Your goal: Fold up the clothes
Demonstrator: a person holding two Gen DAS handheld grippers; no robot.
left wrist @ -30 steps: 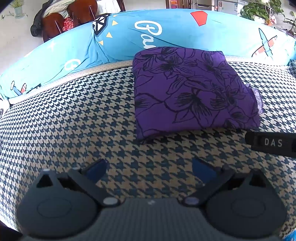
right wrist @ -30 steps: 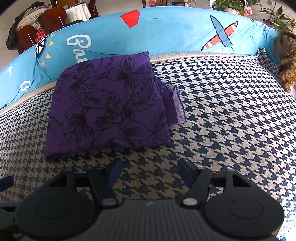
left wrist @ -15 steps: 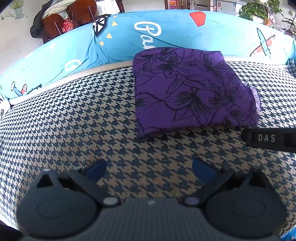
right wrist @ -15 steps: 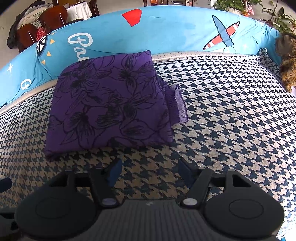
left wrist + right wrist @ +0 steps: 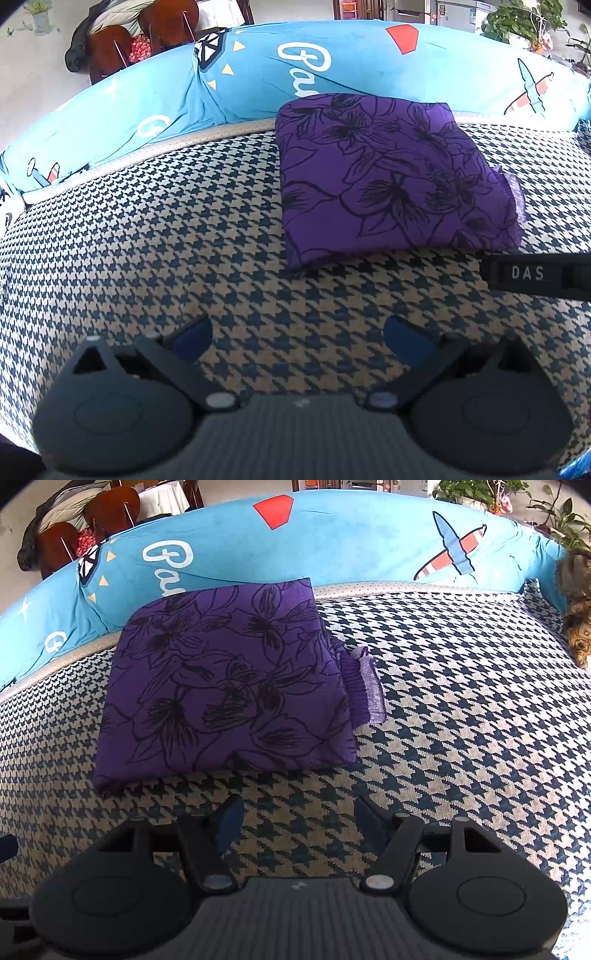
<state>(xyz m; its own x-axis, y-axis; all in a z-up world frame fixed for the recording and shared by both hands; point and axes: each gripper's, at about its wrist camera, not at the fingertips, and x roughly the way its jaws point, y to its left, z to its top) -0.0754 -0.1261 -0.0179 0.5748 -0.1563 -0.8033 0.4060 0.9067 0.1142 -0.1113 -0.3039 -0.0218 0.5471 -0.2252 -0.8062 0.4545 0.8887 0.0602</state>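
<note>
— What has changed here in the last moment?

— Almost nothing. Starting at the left: my left gripper (image 5: 297,338) hangs over the houndstooth cover (image 5: 147,229) just as it did a second ago, jaws spread wide, nothing between them. The purple floral garment (image 5: 391,184) lies beyond it, folded into a flat rectangle, its far edge against the blue bolster (image 5: 258,74). It sits a touch higher in that view than before (a slight drift, no real move).

— And on the right?

— My right gripper (image 5: 299,819) is parted too, moderately, and empty, short of the garment's near edge (image 5: 221,768). The shirred lilac band (image 5: 365,686) pokes out from the garment's right side, as it did earlier.

— So what does that mean for the folding?

— I judge the fold finished and both hands released. That stray band is the one thing I might tuck.
</note>
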